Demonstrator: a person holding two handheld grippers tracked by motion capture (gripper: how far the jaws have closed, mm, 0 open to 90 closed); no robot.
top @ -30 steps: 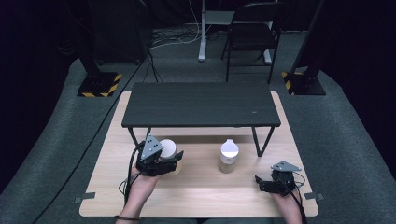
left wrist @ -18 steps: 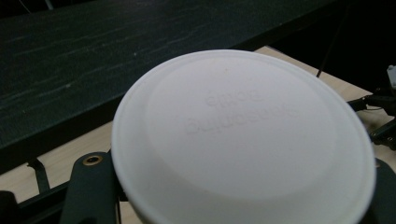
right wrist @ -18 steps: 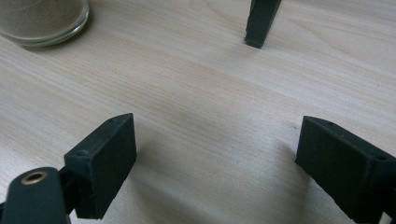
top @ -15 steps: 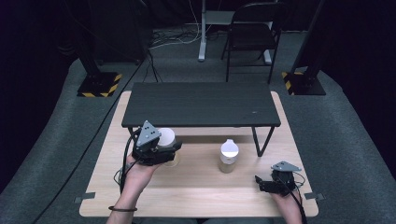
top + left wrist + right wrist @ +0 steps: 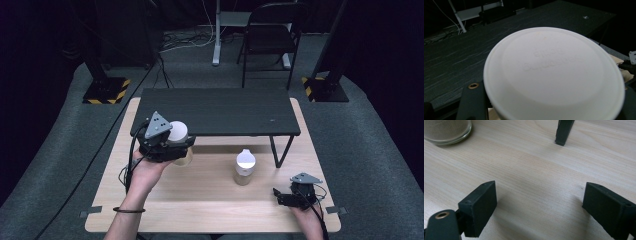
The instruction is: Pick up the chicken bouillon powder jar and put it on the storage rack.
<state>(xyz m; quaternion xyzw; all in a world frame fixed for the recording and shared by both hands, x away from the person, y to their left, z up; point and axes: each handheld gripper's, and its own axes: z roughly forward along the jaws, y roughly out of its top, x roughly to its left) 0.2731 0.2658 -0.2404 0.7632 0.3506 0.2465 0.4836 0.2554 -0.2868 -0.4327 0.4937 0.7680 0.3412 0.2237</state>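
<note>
My left gripper (image 5: 170,149) is shut on a glass jar (image 5: 183,158) with a white lid (image 5: 177,131), holding it above the table at the black shelf's (image 5: 220,112) front left corner. In the left gripper view the lid (image 5: 554,75) sits close to the camera, level with the shelf top (image 5: 461,57). A second white-lidded jar (image 5: 245,167) of pale powder stands mid-table. My right gripper (image 5: 280,196) rests low at the table's near right corner. It (image 5: 541,205) is open, with bare wood between its pads (image 5: 480,205).
The light wooden table (image 5: 200,205) carries the low black shelf on thin legs (image 5: 563,131). The standing jar's base (image 5: 447,131) is far left of the right gripper. A folding chair (image 5: 270,35) and stand bases sit on the grey floor beyond.
The left gripper has lifted its jar off the table and carried it up to the shelf's front edge. The right gripper has stayed put.
</note>
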